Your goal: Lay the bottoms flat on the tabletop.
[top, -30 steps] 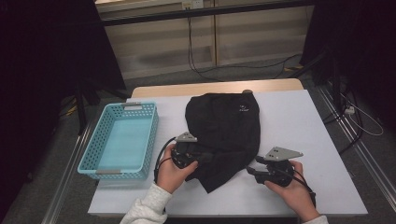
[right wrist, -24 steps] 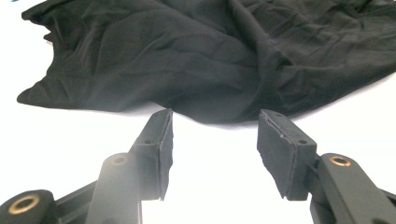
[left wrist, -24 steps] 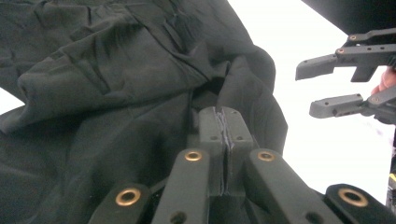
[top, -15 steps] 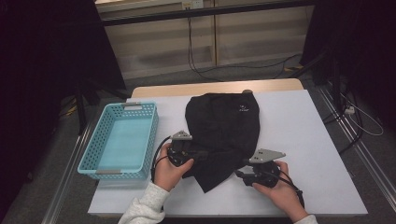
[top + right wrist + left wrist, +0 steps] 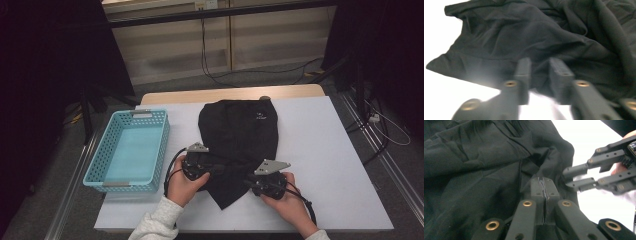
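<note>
Two grippers work the near end of a black garment (image 5: 240,140) that lies on the white table (image 5: 330,150), running from about 12 o'clock at the far edge down to a pointed corner at 6 o'clock, between the hands. The left gripper (image 5: 212,169) sits at the garment's 8 o'clock edge; in the left gripper view its jaws are pressed fully together with a fold of the dark cloth (image 5: 486,170) pinched between the pads. The right gripper (image 5: 250,181) meets the garment's 4 o'clock edge. Its jaws have just been closing; in the right gripper view they stand a little apart with the hem of the fabric (image 5: 536,45) at their tips, but motion blur hides whether the pads press on it. In the left gripper view that same right gripper (image 5: 574,178) comes in from 3 o'clock, its tips at the cloth's edge with a narrow gap between them.

To the garment's 9 o'clock stands a turquoise mesh basket (image 5: 162,135), just beside the cloth but apart from it, its long side parallel to the table's left edge. Toward 3 o'clock a broad stretch of bare white tabletop runs to the right edge. The garment's top reaches the wooden strip (image 5: 300,91) at the table's far edge.
</note>
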The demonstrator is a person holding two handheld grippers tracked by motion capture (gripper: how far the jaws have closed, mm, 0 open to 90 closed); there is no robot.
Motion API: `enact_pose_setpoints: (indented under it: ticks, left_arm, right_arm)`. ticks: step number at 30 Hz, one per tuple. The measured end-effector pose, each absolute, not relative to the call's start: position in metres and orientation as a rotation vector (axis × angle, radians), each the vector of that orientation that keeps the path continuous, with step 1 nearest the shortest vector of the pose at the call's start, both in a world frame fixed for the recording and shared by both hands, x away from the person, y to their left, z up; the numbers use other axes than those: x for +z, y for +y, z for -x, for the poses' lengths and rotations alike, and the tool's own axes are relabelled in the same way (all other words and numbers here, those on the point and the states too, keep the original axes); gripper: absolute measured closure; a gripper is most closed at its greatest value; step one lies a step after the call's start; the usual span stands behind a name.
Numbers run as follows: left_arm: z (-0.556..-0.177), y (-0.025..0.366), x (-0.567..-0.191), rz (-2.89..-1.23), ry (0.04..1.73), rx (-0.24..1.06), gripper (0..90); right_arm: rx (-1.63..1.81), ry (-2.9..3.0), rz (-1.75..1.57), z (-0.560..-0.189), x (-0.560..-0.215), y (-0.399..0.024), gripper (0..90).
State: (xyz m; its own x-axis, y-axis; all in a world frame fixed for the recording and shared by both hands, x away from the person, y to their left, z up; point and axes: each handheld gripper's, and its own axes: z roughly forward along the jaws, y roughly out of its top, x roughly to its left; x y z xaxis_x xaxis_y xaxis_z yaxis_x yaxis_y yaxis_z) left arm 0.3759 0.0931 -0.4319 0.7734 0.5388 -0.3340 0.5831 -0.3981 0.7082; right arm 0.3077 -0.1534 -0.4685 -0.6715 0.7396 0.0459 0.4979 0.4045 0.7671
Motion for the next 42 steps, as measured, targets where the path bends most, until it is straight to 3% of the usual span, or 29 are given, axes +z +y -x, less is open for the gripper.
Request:
enact_pose_setpoints:
  ticks: [1,4,21,33,42]
  left_arm:
    - [-0.376,0.093,-0.432,-2.08,0.838,-0.065,88.6]
    - [-0.375,0.093,-0.431,-2.083,0.838,-0.062,88.6]
    - [-0.374,0.086,-0.427,-2.076,0.816,-0.085,90.0]
    - [-0.38,0.096,-0.423,-2.046,0.843,-0.09,90.0]
    - [-0.391,0.113,-0.427,-2.0,0.908,-0.08,90.0]
  right_arm:
    - [1.148,2.369,-1.081,-0.308,-0.469,-0.154,83.6]
    - [1.161,2.384,-1.08,-0.308,-0.469,-0.156,89.1]
    - [1.264,2.308,-1.12,-0.292,-0.445,-0.198,89.8]
    - [1.266,2.297,-1.105,-0.292,-0.447,-0.193,88.4]
    - [1.26,2.319,-1.104,-0.291,-0.452,-0.185,75.2]
